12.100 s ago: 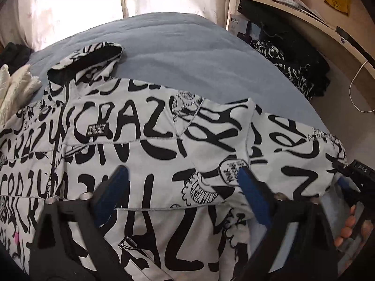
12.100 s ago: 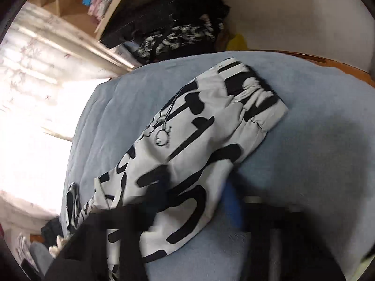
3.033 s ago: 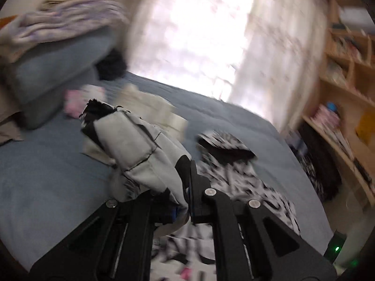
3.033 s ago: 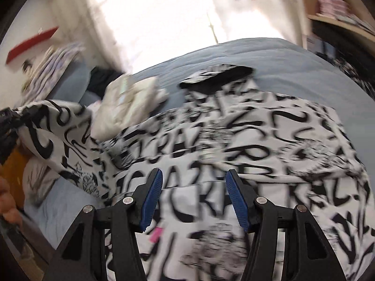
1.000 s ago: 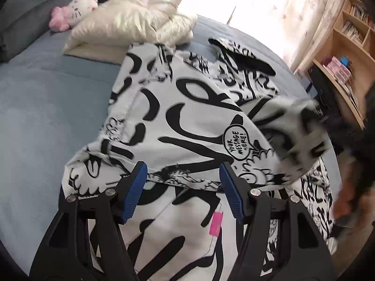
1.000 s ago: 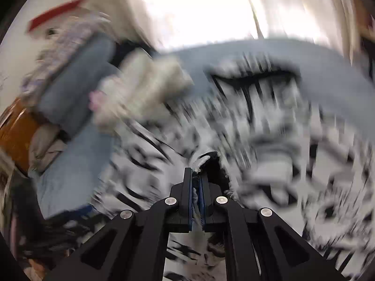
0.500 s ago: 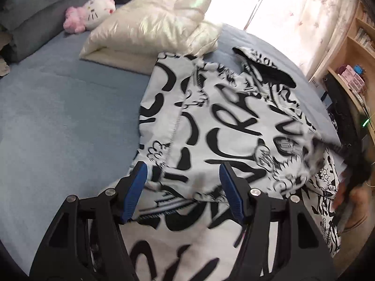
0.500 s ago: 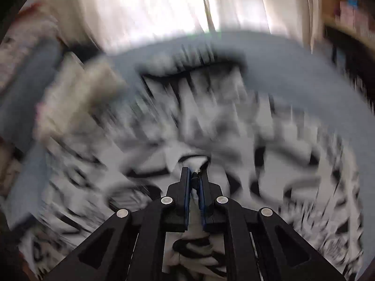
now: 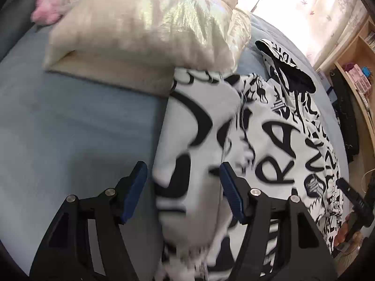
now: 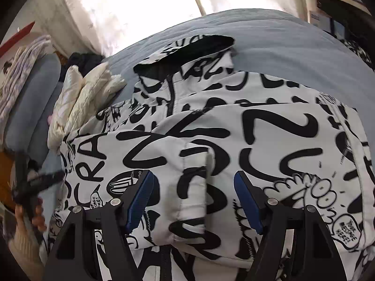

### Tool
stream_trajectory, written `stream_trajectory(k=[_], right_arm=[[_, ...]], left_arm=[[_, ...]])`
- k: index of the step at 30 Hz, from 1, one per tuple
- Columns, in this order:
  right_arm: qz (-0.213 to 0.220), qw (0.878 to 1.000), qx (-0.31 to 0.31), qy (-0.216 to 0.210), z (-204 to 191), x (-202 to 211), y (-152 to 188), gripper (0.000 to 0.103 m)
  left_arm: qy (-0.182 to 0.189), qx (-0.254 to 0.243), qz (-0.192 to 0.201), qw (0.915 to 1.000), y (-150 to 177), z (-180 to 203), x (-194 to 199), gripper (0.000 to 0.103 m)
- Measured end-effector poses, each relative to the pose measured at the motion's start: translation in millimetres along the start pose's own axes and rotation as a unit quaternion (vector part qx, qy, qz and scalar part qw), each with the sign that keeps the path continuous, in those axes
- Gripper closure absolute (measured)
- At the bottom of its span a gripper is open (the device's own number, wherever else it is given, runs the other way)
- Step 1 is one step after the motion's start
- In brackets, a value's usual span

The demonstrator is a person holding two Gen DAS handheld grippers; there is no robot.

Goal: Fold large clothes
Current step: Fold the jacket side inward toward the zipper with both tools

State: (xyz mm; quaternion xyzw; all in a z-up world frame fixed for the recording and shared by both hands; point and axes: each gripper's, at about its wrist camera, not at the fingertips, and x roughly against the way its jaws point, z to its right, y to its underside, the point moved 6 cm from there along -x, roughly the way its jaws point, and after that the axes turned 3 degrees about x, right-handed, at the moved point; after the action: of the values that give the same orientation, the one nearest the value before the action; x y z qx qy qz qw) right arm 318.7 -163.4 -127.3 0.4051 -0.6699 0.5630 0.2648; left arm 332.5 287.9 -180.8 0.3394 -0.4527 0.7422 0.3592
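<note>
The white hooded jacket printed with bold black lettering lies spread on the blue-grey bedsheet, its sleeves folded over the front. Only the left wrist view shows the pink plush toy behind the shiny cream padded garment; only the right wrist view shows the folded sleeve's cuff end lying flat. The left gripper tilts steeply down at the jacket's left edge, jaws well apart astride blurred cloth, gripping nothing. The right gripper has just been opening; its blue pads stand wide either side of the cuff, not pressing it
</note>
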Motion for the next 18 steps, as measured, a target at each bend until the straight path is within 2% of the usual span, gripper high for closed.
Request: stream_trajectory(k=[4,8,10,12,13,14,16,18], right_arm=[[-0.015,1.0,0.008,0.004,-8,-17,6,0.031],[-0.026,1.0,0.017,0.005,-15,-35,13,0.031],[-0.029,0.999,0.028,0.009,-21,-41,16,0.031],[-0.025,0.999,0.038,0.012,-26,-44,17,0.031],[-0.023,0.999,0.043,0.013,-28,-45,17,0.032],[-0.019,0.998,0.049,0.014,-32,-45,17,0.034],[-0.006,0.998,0.063,0.015,-40,-44,15,0.035],[0.005,0.996,0.079,0.03,-48,-46,12,0.035]], left_arm=[[0.014,0.001,-0.01,0.9999,-22,-5,-26,0.042],[0.051,0.012,-0.023,0.9984,-31,-4,-43,0.042],[0.051,0.009,-0.022,0.9984,-32,-2,-45,0.042],[0.041,-0.001,-0.001,0.9992,-34,5,-42,0.059],[0.037,-0.007,0.006,0.9993,-32,10,-40,0.076],[0.017,-0.019,0.024,0.9994,-31,17,-34,0.087],[-0.025,-0.049,0.066,0.9963,-27,32,-20,0.092],[-0.06,-0.092,0.116,0.9871,-22,50,-2,0.093]])
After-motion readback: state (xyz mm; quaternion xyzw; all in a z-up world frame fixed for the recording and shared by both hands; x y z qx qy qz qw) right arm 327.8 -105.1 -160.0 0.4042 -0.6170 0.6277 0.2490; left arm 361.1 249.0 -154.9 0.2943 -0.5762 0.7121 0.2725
